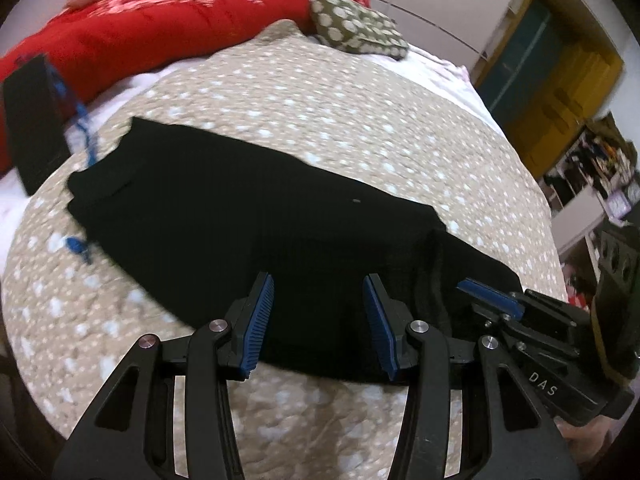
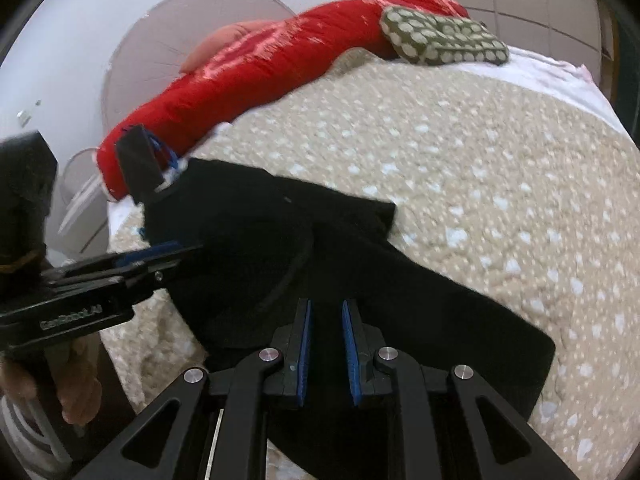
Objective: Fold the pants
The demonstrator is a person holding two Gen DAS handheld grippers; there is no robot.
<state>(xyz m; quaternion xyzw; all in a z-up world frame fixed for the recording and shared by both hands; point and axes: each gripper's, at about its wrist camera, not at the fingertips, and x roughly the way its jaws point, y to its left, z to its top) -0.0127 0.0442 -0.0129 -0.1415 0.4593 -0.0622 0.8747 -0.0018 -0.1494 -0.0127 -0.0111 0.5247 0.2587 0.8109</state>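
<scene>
Black pants (image 1: 248, 216) lie flat on a beige spotted bedspread (image 1: 320, 112), stretched from far left to near right. My left gripper (image 1: 319, 284) is open, its blue pads just above the pants' near edge. The right gripper (image 1: 496, 300) shows at the lower right of the left wrist view, over the pants' end. In the right wrist view the pants (image 2: 400, 292) run under my right gripper (image 2: 326, 312), whose blue pads stand a narrow gap apart with nothing seen between them. The left gripper (image 2: 160, 252) enters from the left.
A red quilt (image 1: 180, 20) and a green dotted pillow (image 1: 356, 28) lie at the bed's far end. A black box with blue cord (image 1: 36, 120) sits at the far left. A yellow door (image 1: 560, 72) and shelves (image 1: 592, 172) are to the right.
</scene>
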